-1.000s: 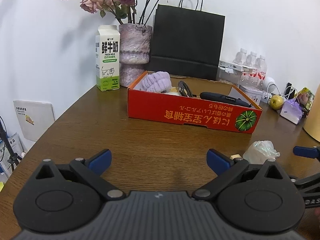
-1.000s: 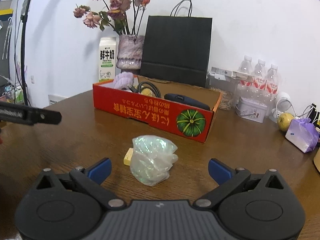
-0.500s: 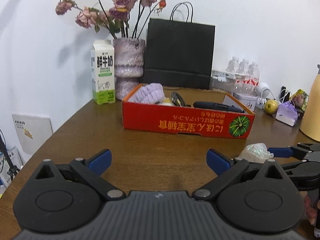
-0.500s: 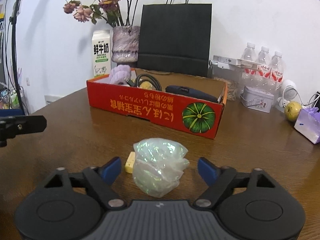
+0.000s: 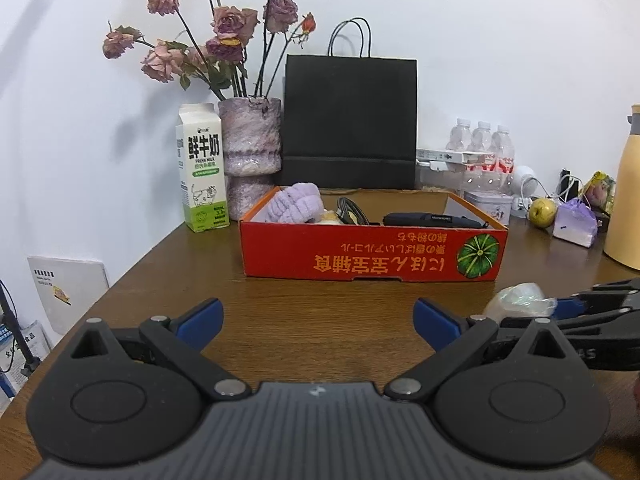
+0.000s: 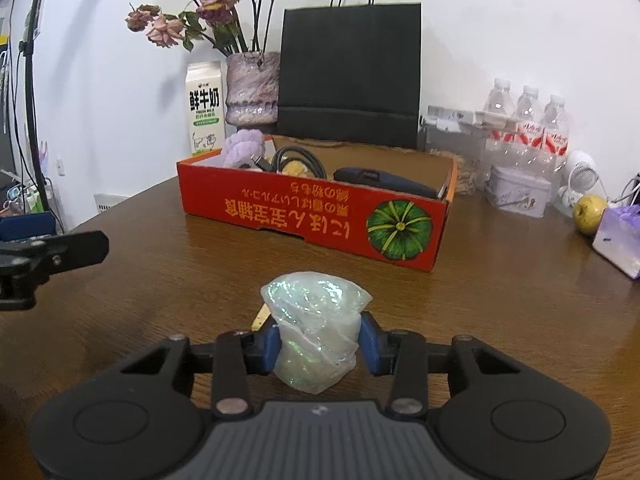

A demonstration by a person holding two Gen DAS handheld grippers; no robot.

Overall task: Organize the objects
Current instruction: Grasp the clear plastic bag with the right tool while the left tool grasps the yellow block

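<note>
The right gripper (image 6: 319, 346) pinches the shiny plastic bag (image 6: 316, 330) low in the middle of the frame; it looks light, soft and squishy, so hold its middle.

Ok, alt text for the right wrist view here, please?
The right gripper is shut on a crumpled iridescent plastic bag on a brown wooden table. Behind it sits an open red cardboard box holding assorted items, with a milk carton, flower vase and black paper bag against the wall.
</note>
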